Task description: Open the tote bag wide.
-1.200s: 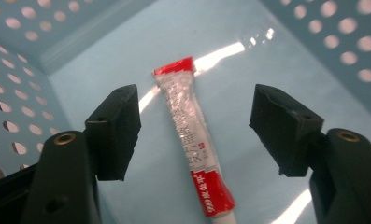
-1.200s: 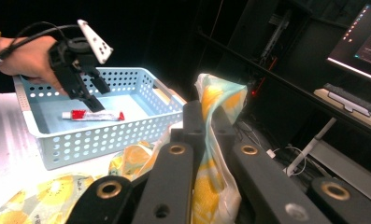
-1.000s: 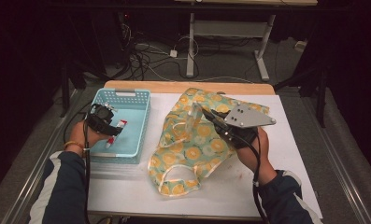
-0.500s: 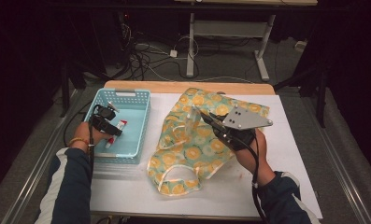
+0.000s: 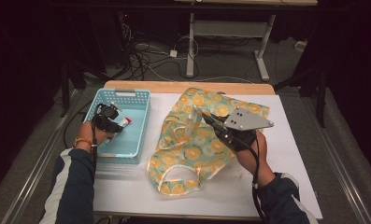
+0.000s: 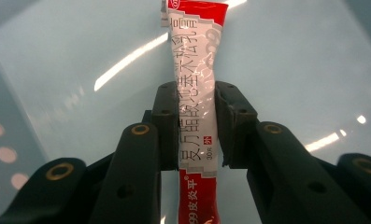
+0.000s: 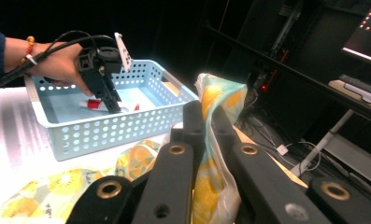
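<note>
A red and white tube (image 6: 195,56) lies on the floor of a light blue basket (image 5: 122,92). My left gripper (image 6: 196,100) reaches down into the basket; its jaws have just been closing and both pads now press on the tube's sides. In the high view the left gripper (image 5: 114,122) sits over the tube (image 5: 124,122). A yellow and green citrus-print cloth (image 5: 192,149) lies spread on the white table. My right gripper (image 7: 204,109) is shut on a raised fold of the cloth (image 7: 220,93), held a little above the table near the right gripper (image 5: 205,116).
The basket (image 7: 103,130) stands at the table's left, with the cloth just to its right. Beyond the wooden far edge (image 5: 188,87) are cables and metal table legs on a dark floor. Bare white table (image 5: 295,154) lies right of the cloth.
The left gripper's jaws have narrowed onto the tube in the basket. Both hands have stayed nearly in place, and the right gripper still holds the cloth fold.
</note>
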Action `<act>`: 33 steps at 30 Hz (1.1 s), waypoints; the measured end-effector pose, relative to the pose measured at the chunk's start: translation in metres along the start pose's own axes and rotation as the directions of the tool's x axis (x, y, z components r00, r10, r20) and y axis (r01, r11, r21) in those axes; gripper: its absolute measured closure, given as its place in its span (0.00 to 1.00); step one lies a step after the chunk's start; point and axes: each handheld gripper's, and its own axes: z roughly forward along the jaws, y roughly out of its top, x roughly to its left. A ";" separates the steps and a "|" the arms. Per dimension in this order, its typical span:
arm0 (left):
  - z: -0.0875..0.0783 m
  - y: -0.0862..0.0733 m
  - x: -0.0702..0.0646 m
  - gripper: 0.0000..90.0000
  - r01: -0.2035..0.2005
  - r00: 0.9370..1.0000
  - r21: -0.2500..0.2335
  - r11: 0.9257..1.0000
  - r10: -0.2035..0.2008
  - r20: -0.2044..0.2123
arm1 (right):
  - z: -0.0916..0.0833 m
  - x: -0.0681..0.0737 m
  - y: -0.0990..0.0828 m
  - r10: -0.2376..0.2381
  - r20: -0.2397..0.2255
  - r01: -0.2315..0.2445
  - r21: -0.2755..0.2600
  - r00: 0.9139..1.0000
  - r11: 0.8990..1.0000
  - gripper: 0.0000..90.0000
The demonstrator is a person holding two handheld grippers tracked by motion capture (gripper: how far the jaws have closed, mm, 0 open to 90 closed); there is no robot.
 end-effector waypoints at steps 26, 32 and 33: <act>-0.104 -0.047 -0.100 0.78 -0.214 0.959 -0.587 0.781 0.282 0.026 | -0.002 -0.006 0.005 0.002 0.069 -0.003 0.006 0.998 1.000 1.00; -0.111 -0.059 -0.139 0.78 -0.273 0.914 -0.618 0.737 0.399 0.072 | -0.003 -0.008 0.006 0.007 0.080 -0.007 0.005 0.997 1.000 1.00; -0.111 -0.060 -0.145 0.78 -0.288 0.904 -0.618 0.731 0.421 0.076 | -0.003 -0.008 0.006 0.008 0.082 -0.009 0.006 0.997 1.000 1.00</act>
